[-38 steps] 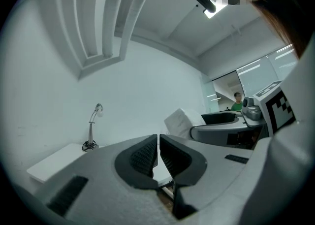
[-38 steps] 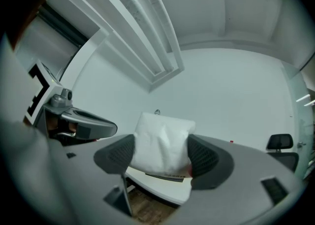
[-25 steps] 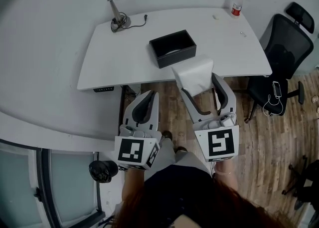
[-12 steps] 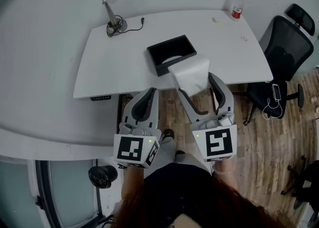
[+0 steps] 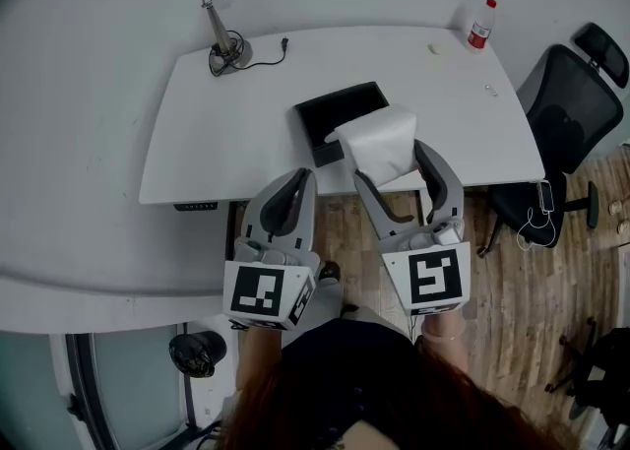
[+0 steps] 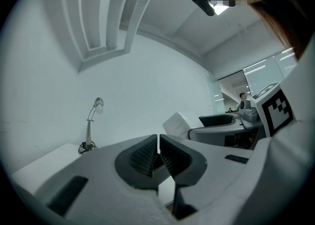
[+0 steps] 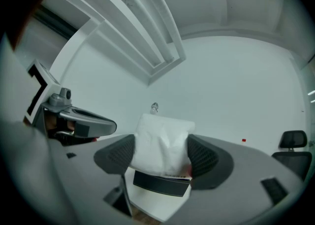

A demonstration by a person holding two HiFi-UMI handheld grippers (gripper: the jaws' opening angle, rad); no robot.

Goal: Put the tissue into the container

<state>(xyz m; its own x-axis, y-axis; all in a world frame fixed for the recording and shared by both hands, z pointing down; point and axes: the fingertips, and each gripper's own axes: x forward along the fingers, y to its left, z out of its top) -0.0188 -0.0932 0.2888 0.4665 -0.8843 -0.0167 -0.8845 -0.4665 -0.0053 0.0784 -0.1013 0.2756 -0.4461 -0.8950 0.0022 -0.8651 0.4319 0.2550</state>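
A white pack of tissue (image 5: 379,144) (image 7: 162,143) is clamped between the jaws of my right gripper (image 5: 394,167) (image 7: 161,155), held in the air over the near edge of the white table (image 5: 226,133). The black open container (image 5: 335,115) (image 7: 160,183) sits on the table just beyond and partly under the pack. My left gripper (image 5: 295,187) (image 6: 158,156) hangs lower left, off the table's front edge, jaws shut with nothing between them. The tissue pack (image 6: 178,123) also shows at the right of the left gripper view.
A desk lamp (image 5: 219,10) with its cable stands at the table's back left. A red-capped bottle (image 5: 480,24) stands at the back right. A black office chair (image 5: 571,108) is right of the table, on wood floor.
The right gripper has carried the tissue pack forward; it now overlaps the container's near right corner. The left gripper has kept its place beside it.
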